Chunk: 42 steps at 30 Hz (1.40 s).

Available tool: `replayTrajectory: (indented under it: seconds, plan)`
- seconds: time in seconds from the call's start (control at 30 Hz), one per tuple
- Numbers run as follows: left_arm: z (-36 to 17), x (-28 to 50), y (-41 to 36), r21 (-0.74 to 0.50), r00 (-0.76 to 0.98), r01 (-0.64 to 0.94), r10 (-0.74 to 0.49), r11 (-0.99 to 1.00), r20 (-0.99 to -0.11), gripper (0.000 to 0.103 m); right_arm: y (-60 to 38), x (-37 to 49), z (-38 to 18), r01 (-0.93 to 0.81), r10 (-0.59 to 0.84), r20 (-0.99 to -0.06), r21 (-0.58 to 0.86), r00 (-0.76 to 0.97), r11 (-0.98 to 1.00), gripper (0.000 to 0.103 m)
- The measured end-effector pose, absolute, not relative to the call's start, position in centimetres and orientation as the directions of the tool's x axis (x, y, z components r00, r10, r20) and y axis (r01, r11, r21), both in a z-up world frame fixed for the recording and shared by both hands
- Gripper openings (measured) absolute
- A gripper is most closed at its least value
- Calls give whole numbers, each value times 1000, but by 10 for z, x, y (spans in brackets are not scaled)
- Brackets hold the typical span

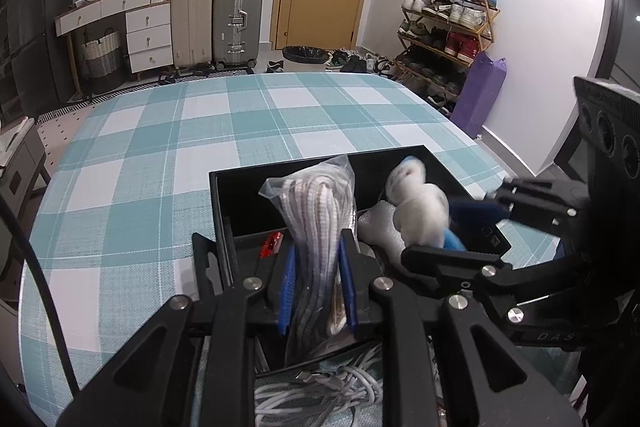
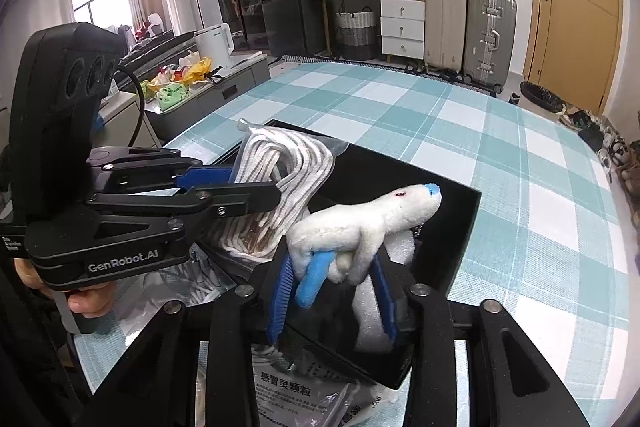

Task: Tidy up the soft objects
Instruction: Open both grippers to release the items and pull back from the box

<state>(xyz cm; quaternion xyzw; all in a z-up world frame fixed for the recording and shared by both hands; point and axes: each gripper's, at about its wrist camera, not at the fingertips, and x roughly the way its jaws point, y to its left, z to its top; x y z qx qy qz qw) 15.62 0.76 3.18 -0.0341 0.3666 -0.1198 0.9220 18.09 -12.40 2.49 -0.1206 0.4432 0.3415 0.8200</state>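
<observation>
A black box [image 1: 320, 157] stands on the teal checked tablecloth [image 1: 160, 167]. My left gripper [image 1: 319, 241] is shut on a clear bag of striped white cords [image 1: 316, 211], which stands upright over the box's near left part. In the right wrist view that left gripper [image 2: 248, 183] pinches the bag [image 2: 280, 163] from the side. My right gripper [image 2: 332, 259] is shut on a white plush toy with blue parts [image 2: 360, 223], its pads on either side of the toy's lower body. The toy [image 1: 420, 211] hangs over the box's [image 2: 460, 235] right part.
White foam [image 2: 372, 323] lies in the box under the toy. A small red item [image 1: 272, 243] lies at the box's left. Coiled white cables [image 1: 320, 387] and a printed medicine packet [image 2: 288, 391] lie near the front edge. A hand [image 2: 86, 301] holds the left gripper.
</observation>
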Motion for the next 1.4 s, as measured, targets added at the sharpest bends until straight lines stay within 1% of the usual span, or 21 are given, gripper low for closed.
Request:
replayTrajectory:
  seconds: [0.03,0.07,0.1,0.13,0.17,0.2,0.23,0.27,0.3,0.37,0.4,0.43,0.47,0.63,1.17,1.4]
  plan:
    - [32,155,7,-149,701,196,-245,969,-670,29,-125,180,27,-661,444,-804,87,395,745,55]
    - [33,154,7,-150,696,199,-247,968,-674,47,-128,179,30,-654,440,-797,75,415,753,62]
    - [35,151,7,-161,693,216,-267,963,-670,54,-130,178,34,-651,444,-787,73,428,756,65]
    - [37,149,7,-162,696,222,-273,962,-664,55,-134,176,38,-646,448,-776,68,444,760,67]
    - [41,143,6,-150,705,229,-270,962,-655,59,-137,173,42,-642,449,-767,64,458,764,72]
    - [43,141,5,-139,710,232,-266,963,-652,69,-139,171,44,-642,452,-762,63,464,764,75]
    - [46,136,4,-123,718,233,-257,965,-646,77,-143,169,48,-636,452,-752,56,480,770,81]
    - [49,131,5,-113,732,229,-248,967,-635,91,-146,166,52,-628,450,-743,51,496,776,85]
    - [52,127,6,-106,747,223,-240,969,-620,99,-149,165,55,-625,451,-736,50,504,779,87]
    - [58,116,9,-93,775,211,-224,973,-591,103,-155,161,60,-615,449,-728,48,518,787,94]
    - [60,114,10,-87,779,205,-216,975,-589,103,-157,158,63,-611,448,-726,48,522,790,96]
    - [61,111,11,-79,782,197,-205,977,-589,103,-159,157,64,-609,450,-722,51,525,792,101]
    - [61,108,13,-70,786,187,-192,980,-588,103,-162,155,65,-605,453,-719,57,527,794,102]
    - [58,92,21,-43,801,149,-147,988,-580,103,-170,145,64,-587,458,-723,90,517,804,102]
    - [44,69,33,-117,788,120,-166,986,-593,103,-173,111,38,-590,397,-782,48,480,806,102]
    - [36,58,23,-69,789,131,-146,989,-596,103,-170,105,28,-589,367,-816,41,447,807,102]
